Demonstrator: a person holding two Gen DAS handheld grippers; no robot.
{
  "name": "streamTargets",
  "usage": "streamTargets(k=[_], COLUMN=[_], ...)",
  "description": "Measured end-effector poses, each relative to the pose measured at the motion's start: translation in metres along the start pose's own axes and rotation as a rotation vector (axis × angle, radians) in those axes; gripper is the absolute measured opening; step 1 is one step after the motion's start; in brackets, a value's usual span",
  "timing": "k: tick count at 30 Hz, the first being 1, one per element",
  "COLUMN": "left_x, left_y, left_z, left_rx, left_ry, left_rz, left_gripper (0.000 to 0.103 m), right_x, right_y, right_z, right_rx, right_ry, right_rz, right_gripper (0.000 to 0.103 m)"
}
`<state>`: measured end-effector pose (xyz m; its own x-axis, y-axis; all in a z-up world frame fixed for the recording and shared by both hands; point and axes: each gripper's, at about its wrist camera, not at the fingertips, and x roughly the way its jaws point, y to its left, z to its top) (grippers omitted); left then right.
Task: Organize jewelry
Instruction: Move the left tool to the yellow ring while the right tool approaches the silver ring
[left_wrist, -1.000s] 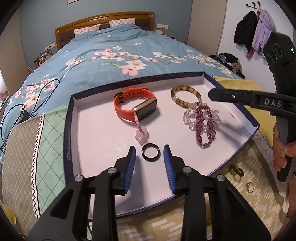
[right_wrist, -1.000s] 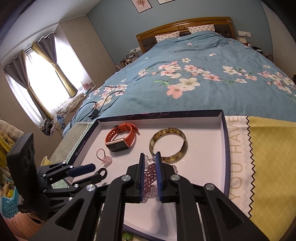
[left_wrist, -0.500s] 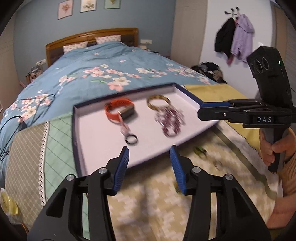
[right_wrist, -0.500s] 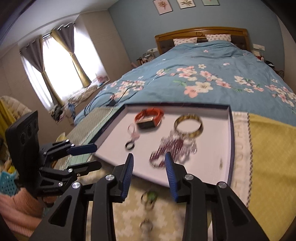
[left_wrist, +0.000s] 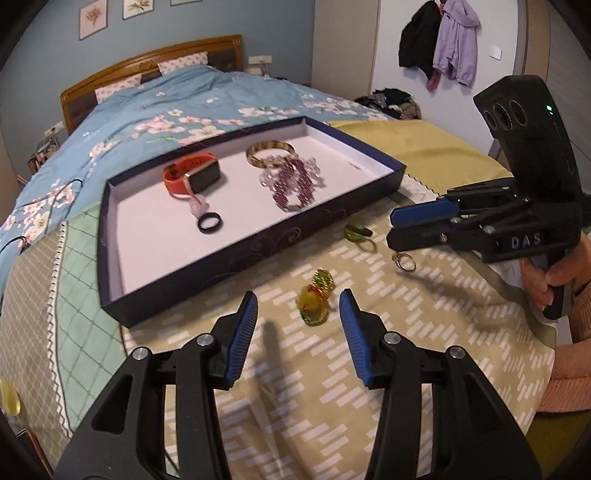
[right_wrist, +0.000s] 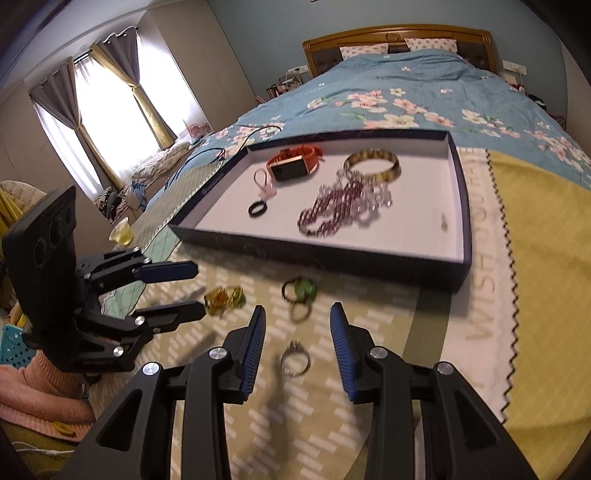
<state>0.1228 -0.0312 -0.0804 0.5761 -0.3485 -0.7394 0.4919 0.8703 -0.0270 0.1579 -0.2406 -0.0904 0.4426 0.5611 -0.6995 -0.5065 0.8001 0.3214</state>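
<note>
The left claw (left_wrist: 298, 319) gapes wide and holds nothing; a yellow-green beaded piece (left_wrist: 314, 301) lies on the patterned cloth (left_wrist: 424, 332) squarely between its blue pads, slightly toward the tips, its long axis running away from the claw toward the box, so the pads would close across its narrow width; the right claw (right_wrist: 297, 349) is likewise spread and empty, with a small metal ring (right_wrist: 294, 359) lying flat between its fingers, its set stone end pointing toward the box; each claw is nearest its own piece, so I judge both are lined up for a pick; a little farther on, a green ring (right_wrist: 300, 290) rests on the cloth just short of the box wall; beyond that the dark blue box (left_wrist: 258, 251) holds a black ring (left_wrist: 209, 222), a pink charm (left_wrist: 197, 206), an orange watch (left_wrist: 192, 176), purple beaded bracelets (left_wrist: 293, 182) and an amber bangle (left_wrist: 269, 152); the bed (right_wrist: 406, 92) stretches away behind.
</note>
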Motion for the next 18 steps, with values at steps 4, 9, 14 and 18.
streamTargets(k=[4, 9, 14, 18], left_x=[0.013, 0.017, 0.016, 0.011], left_y=[0.003, 0.002, -0.002, -0.001], left_z=[0.002, 0.004, 0.004, 0.002], left_rx=[-0.011, -0.007, 0.002, -0.017], left_ry=[0.053, 0.059, 0.055, 0.043], left_rz=[-0.037, -0.03, -0.029, -0.024], left_gripper=[0.043, 0.032, 0.016, 0.015], right_x=[0.0, -0.002, -0.004, -0.005], right_y=[0.001, 0.008, 0.013, 0.015], right_z=[-0.01, -0.016, -0.019, -0.021], right_rx=[0.009, -0.007, -0.032, -0.045], right_ry=[0.014, 0.005, 0.006, 0.008], right_rz=[-0.002, -0.017, -0.049, -0.057], right_gripper=[0.041, 0.053, 0.054, 0.052])
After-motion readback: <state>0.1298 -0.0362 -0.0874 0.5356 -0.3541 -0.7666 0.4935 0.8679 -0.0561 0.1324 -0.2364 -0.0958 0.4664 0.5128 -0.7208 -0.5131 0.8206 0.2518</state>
